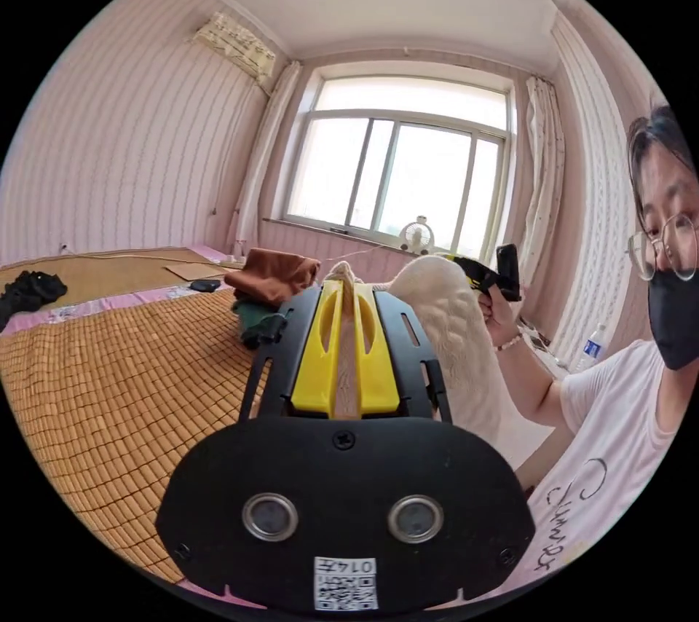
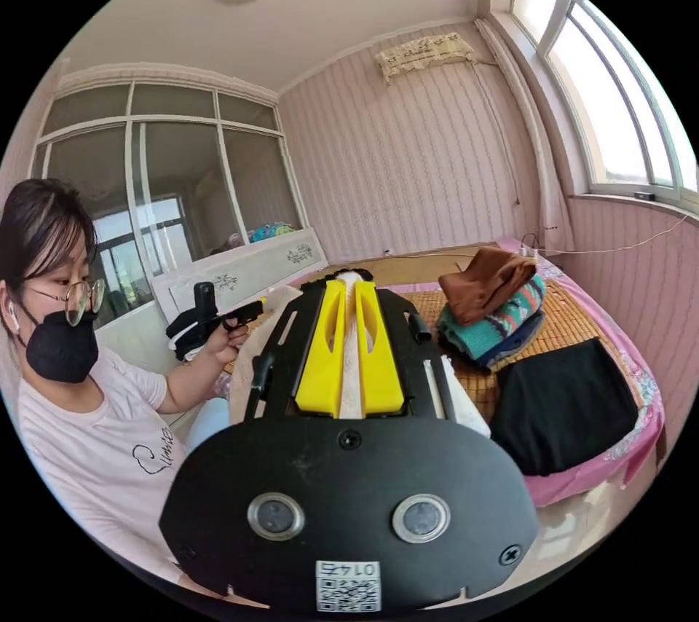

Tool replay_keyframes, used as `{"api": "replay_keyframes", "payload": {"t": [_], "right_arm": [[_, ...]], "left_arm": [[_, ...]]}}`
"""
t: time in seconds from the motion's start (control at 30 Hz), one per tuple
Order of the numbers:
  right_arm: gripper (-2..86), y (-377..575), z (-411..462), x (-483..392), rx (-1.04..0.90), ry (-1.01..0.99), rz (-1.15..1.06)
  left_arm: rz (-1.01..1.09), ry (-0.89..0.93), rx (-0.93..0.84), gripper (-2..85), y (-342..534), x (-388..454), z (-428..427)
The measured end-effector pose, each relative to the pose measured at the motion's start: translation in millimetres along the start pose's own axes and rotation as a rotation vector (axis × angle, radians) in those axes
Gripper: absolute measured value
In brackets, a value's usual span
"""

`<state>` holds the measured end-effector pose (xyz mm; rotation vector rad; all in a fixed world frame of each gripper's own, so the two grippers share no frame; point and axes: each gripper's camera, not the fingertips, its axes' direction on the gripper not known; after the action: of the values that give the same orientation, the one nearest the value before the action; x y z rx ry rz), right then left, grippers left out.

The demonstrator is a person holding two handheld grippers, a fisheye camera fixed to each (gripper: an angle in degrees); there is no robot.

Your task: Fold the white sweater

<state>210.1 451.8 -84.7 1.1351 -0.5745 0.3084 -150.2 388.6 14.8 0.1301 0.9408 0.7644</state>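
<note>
The white sweater [image 1: 451,331] hangs in the air right of centre in the left gripper view, lifted clear of the bed [image 1: 109,389]. The left tongs [image 1: 348,287] are closed on a ridge of its knit, and the right tongs [image 2: 351,294] likewise pinch white fabric between the yellow jaws. Each bite looks thin, so the heavy knit could slide out. The garment also hangs bunched; lowered like this, it may land creased, or brush the clothes stack [image 2: 491,316] at right in the right gripper view.
</note>
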Motion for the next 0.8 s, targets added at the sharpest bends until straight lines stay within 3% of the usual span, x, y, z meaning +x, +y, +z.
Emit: {"api": "replay_keyframes", "payload": {"t": [0.13,0.27,0.37,0.5,0.67,0.8], "right_arm": [[0.2,-47,119,6,-0.004,-0.236,0.057],[0.3,-133,201,-40,0.104,-0.153,-0.068],[0.3,-159,239,-50,0.108,-0.157,-0.029],[0.1,-116,300,-35,-0.057,-0.117,0.034],[0.1,35,374,4,-0.416,-0.233,0.207],[0.1,137,397,5,-0.705,-0.215,0.272]], "left_arm": [[-0.087,-0.263,0.104,-0.6,-47,-66,-83],[-0.039,-0.483,0.227,-0.4,-129,-95,-175],[0.018,-0.574,0.174,0.0,-143,-104,-209],[-0.07,-0.608,-0.004,0.3,-61,-152,-222],[-0.212,-0.576,-0.286,0.4,98,-177,-219],[-0.376,-0.557,-0.538,0.8,206,-171,-216]]}}
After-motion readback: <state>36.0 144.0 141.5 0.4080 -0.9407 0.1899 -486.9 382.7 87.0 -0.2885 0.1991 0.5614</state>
